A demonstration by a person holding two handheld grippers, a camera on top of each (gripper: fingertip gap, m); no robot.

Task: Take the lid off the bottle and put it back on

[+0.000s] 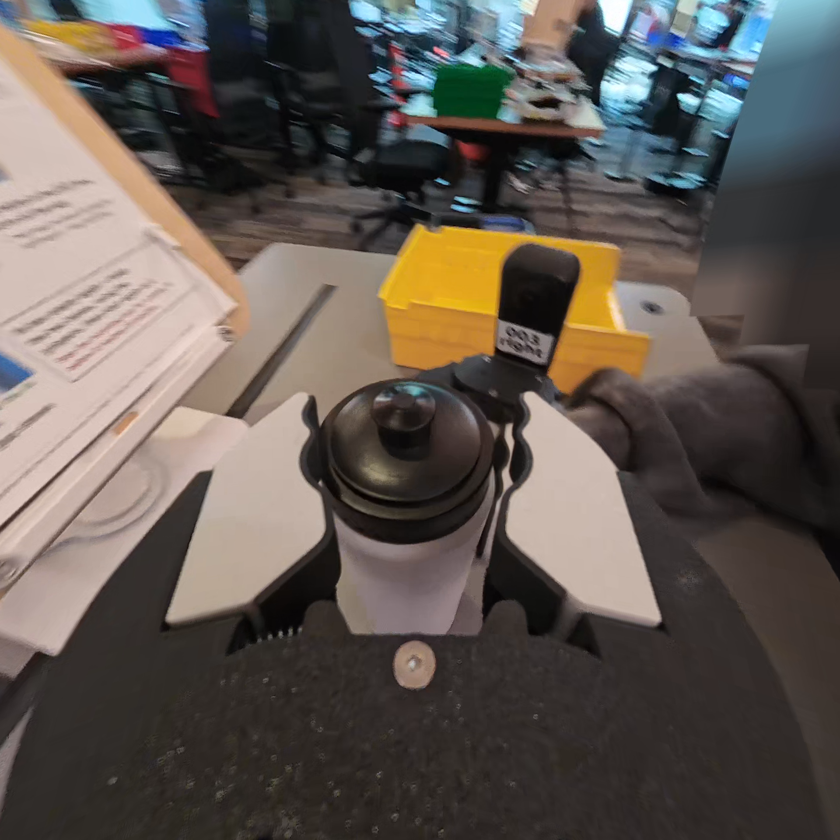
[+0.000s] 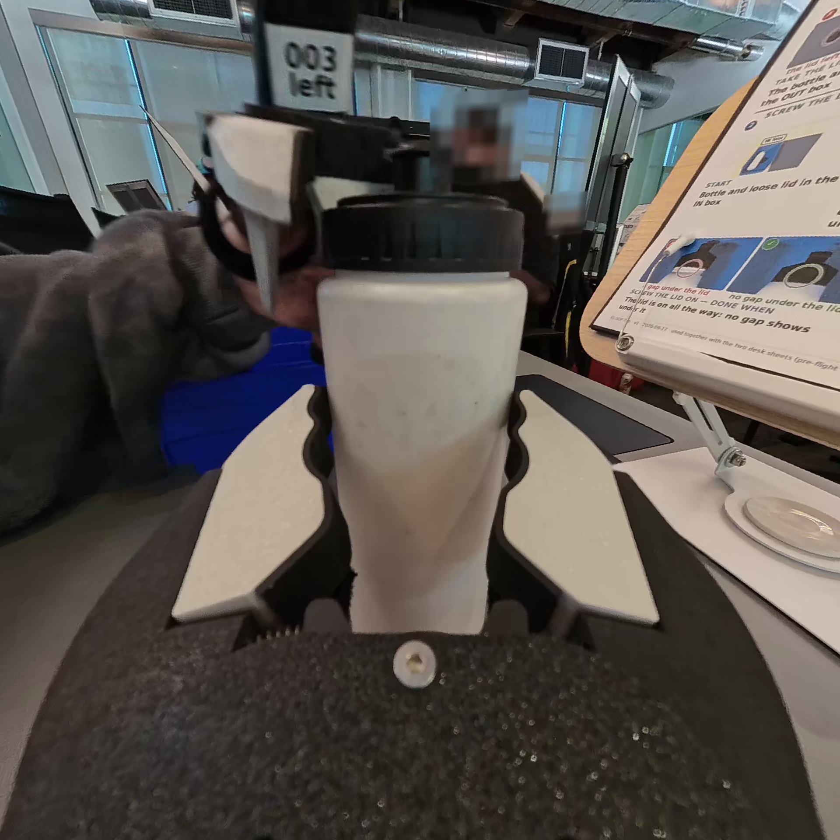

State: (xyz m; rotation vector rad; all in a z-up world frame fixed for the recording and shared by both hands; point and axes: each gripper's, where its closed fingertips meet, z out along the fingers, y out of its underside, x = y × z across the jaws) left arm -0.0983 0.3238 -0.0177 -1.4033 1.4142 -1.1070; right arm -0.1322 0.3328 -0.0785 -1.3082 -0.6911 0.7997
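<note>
At the far left of the left wrist view an instruction sheet on a tilted wooden board (image 1: pixel 91 291) leans over the grey table (image 1: pixel 282 318), its round stand base (image 1: pixel 122 495) on a white sheet below. In the middle, the left gripper (image 1: pixel 409 450) is closed around the black screw lid (image 1: pixel 404 459) of the white bottle (image 1: pixel 409 572), its dark finger pads (image 1: pixel 311 450) pressed to the lid's rim on both sides; the lid has a small knob on top and sits on the bottle's neck. Just behind the lid stands the right gripper's camera post, and beyond that a yellow bin (image 1: pixel 454 309) on the table. To the right lies a grey sleeve (image 1: pixel 709 432). In the right wrist view the sleeve (image 2: pixel 91 345) is at left over a blue bin (image 2: pixel 236 409). At centre the right gripper (image 2: pixel 418 454) clamps the upright bottle (image 2: pixel 420 409) around its body, with the pads (image 2: pixel 513 450) against both walls. The ribbed lid (image 2: pixel 422 236) sits above, with the left gripper (image 2: pixel 363 200) reaching onto it from behind. At right stands the board (image 2: pixel 736 218) on its metal stand.
</note>
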